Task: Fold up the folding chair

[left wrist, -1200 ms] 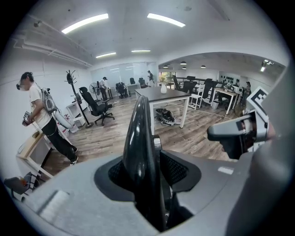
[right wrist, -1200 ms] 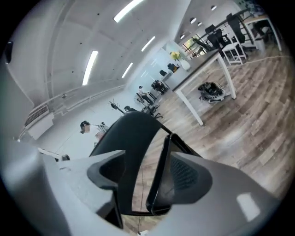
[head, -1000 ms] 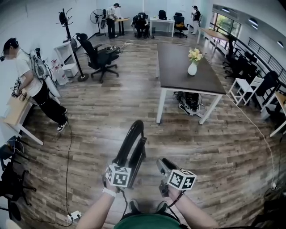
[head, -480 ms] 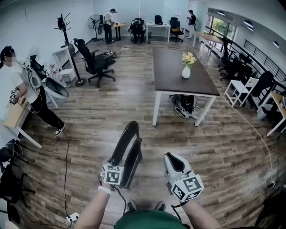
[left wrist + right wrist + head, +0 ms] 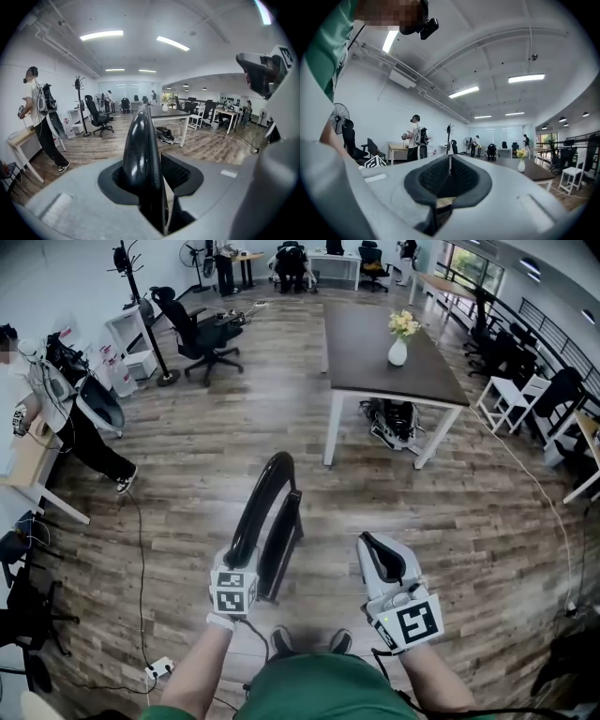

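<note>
- Folding chair [image 5: 272, 521]: one, black, folded flat. Its glossy curved top rail arches away from the person and its thin panels lie close together. It stands on edge on the wood floor [image 5: 206, 474], just in front of the person's shoes [image 5: 281, 643].
- Left gripper [image 5: 246, 554]: one. Its jaws have just been closing and are now clamped part-way open on the chair's rounded rail. In the left gripper view the black rail [image 5: 140, 150] fills the gap between the pads.
- Right gripper [image 5: 377, 547]: one, held apart from the chair on its right side. Its jaws have just been closing, and in the right gripper view the pads [image 5: 440, 178] meet with nothing between them.
- Dark table [image 5: 375, 362]: one, on white legs, well beyond the chair. It carries one white vase of flowers [image 5: 399, 348].
- Black office chair [image 5: 202, 334]: one, beside one coat stand [image 5: 141, 315], at the far left.
- Person [image 5: 70, 418]: one, standing at a light desk [image 5: 28, 460] by the left wall.
- Power strip [image 5: 155, 668]: one, on the floor at the lower left.
</note>
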Motion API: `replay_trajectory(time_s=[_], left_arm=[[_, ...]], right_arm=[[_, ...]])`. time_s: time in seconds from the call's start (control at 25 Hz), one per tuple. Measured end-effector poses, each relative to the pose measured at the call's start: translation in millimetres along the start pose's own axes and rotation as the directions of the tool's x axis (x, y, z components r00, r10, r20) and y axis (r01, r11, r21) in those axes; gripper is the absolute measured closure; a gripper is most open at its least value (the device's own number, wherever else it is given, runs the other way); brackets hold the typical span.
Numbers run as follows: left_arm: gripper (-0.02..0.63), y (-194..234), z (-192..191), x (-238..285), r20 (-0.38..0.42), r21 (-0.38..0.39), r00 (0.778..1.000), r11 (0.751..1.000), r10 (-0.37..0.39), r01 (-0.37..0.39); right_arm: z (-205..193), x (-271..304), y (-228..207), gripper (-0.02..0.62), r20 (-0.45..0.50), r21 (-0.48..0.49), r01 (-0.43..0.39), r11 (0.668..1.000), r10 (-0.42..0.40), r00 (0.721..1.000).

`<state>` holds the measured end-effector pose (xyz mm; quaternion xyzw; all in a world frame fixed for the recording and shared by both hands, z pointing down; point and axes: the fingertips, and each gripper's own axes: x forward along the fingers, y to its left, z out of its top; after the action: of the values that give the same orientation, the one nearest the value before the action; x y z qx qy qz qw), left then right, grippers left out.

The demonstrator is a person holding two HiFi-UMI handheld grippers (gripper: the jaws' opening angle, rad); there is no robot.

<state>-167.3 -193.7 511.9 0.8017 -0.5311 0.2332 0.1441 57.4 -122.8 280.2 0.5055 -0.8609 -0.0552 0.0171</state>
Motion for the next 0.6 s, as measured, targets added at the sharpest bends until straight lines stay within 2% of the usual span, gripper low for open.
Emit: replay_trajectory(time_s=[0.16, 0.6], left_arm=[[0.451, 1.3, 1.9, -0.5, 0.036, -0.009, 0.999, 1.000, -0.004, 0.004], [0.451, -3.6, 5.2, 1.3, 0.046, -0.012, 0.999, 1.000, -0.020, 0.020]], right_arm=[[-1.7, 2.3, 3.1, 0.578, 0.006, 0.007, 0.001, 1.000, -0.001, 1.000], [-12.7, 13.6, 8.4, 0.578, -0.016, 0.013, 0.016, 1.000, -0.016, 1.000]])
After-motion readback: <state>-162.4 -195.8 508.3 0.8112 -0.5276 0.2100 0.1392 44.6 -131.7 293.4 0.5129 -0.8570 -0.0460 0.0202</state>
